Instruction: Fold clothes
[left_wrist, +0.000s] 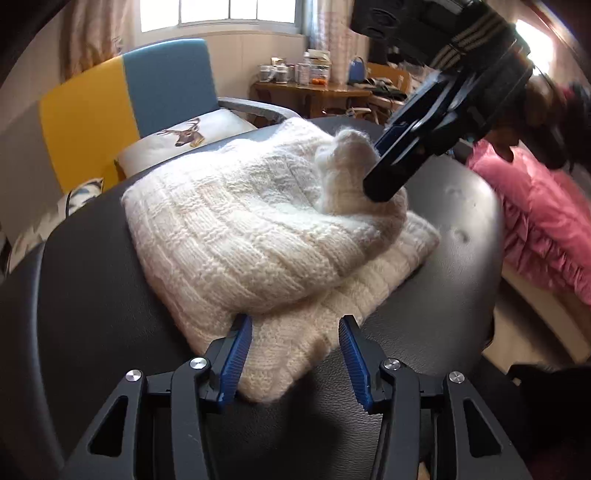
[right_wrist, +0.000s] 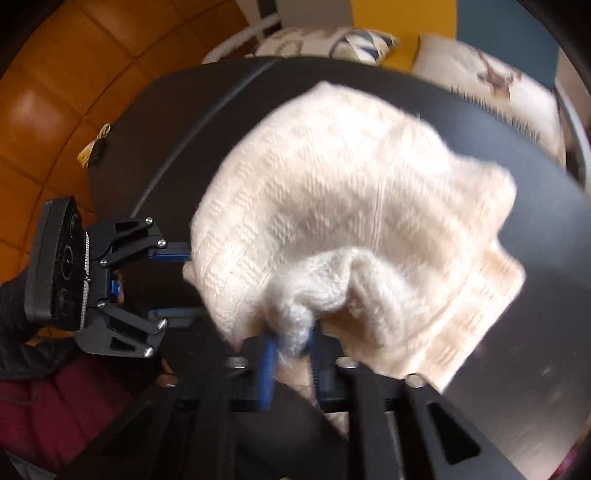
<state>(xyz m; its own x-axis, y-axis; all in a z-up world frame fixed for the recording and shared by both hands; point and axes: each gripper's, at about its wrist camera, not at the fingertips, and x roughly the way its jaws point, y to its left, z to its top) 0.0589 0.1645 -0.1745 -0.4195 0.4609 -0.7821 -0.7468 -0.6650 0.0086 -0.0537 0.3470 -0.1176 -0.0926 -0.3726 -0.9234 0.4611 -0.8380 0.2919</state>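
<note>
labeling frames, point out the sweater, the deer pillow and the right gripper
sweater (left_wrist: 236, 236), left wrist view, middle of the knit top layer
deer pillow (left_wrist: 186, 134), left wrist view, on the deer print
right gripper (right_wrist: 293, 341), right wrist view, between its fingertips

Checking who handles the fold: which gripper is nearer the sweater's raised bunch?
Right. The right gripper has its jaws shut on the raised bunch of the sweater; the left gripper sits open at the sweater's opposite edge.

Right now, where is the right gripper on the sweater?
The right gripper is shut on a bunched edge of the white knit sweater on the black table, at the far side from the open left gripper, which straddles the near corner.
</note>
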